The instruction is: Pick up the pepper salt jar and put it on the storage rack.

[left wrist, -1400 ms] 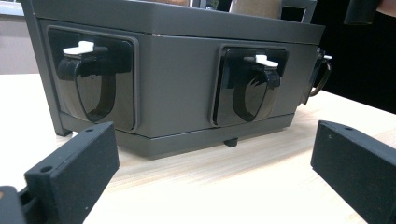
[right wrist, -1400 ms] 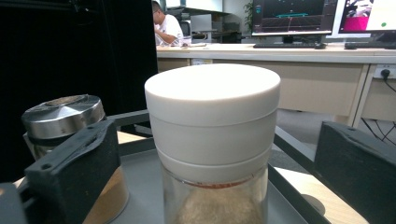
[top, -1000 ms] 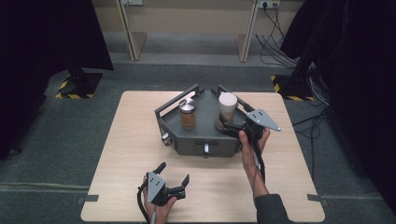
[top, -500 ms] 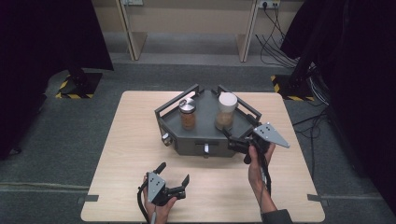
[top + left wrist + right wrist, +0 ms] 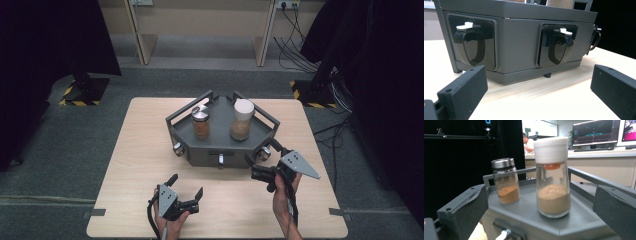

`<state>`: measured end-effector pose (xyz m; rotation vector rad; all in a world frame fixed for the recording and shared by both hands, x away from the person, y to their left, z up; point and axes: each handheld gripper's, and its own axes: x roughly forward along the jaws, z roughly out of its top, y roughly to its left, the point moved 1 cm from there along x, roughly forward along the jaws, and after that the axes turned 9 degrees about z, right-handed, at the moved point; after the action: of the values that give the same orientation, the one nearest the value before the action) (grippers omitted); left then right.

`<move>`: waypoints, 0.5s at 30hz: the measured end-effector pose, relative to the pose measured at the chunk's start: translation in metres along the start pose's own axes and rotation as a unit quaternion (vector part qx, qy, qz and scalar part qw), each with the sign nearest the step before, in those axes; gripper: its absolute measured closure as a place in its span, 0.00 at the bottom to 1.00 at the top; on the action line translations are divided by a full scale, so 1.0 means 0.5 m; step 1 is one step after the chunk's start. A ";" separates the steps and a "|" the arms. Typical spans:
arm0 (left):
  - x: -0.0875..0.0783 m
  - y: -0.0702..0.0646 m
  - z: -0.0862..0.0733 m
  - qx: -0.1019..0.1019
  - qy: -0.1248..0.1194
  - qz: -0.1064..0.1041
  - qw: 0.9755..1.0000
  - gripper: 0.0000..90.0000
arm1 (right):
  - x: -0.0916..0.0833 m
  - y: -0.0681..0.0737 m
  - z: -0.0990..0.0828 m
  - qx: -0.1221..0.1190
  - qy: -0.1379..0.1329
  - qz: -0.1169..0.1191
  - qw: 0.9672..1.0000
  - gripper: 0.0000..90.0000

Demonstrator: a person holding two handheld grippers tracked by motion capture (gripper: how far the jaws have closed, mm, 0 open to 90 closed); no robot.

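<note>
**Desk:** High view first. What am I looking at?

**Operator:** A grey six-sided stand point(image 5: 220, 150) sits mid-table, and I place everything by it. On its deck stand two jars: the white-capped jar point(image 5: 242, 120) toward the right side, the steel-capped jar point(image 5: 201, 122) to its left, well apart. My right gripper point(image 5: 265, 175) hangs just off the stand's front-right corner, jaws spread, nothing in them. My left gripper point(image 5: 185, 192) rests in front of the stand, nearer me, equally wide and empty.

**Desk:** Left gripper view?

**Operator:** The stand's side wall, close up, with two black recessed latches point(image 5: 559, 46), each topped by a white tab. My jaws stand wide, clear of it.

**Desk:** And the right gripper view?

**Operator:** The white-capped jar point(image 5: 552, 176) stands framed between my open jaws, on the deck near its front edge. It is clear-walled, roughly a third full of pale tan grains, with an orange insert under the cap. The steel-capped jar point(image 5: 505, 181) behind holds a shallower layer of rusty orange powder.

**Desk:** How will it handle?

**Operator:** Rigid and slick, I judge (glass by the look, so breakable), moderately light and bottom-heavy. I would grip the straight body around mid-height, below the cap, squarely, without squeezing hard.
</note>
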<state>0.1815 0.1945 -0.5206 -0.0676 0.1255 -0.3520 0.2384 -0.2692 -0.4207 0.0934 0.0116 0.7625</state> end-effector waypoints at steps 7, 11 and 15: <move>0.000 0.000 0.000 0.000 0.000 0.000 1.000 0.00 | -0.034 0.008 -0.031 0.003 0.003 0.006 1.000 0.00; 0.000 0.000 0.000 0.001 0.001 0.000 1.000 0.00 | -0.046 0.010 -0.050 0.002 0.012 0.012 1.000 0.01; 0.001 0.000 0.001 0.000 0.001 -0.001 1.000 0.00 | -0.056 0.012 -0.072 0.003 0.020 0.014 1.000 0.00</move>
<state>0.1817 0.1944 -0.5202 -0.0667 0.1279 -0.3533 0.2124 -0.2815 -0.4565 0.0836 0.0515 0.7922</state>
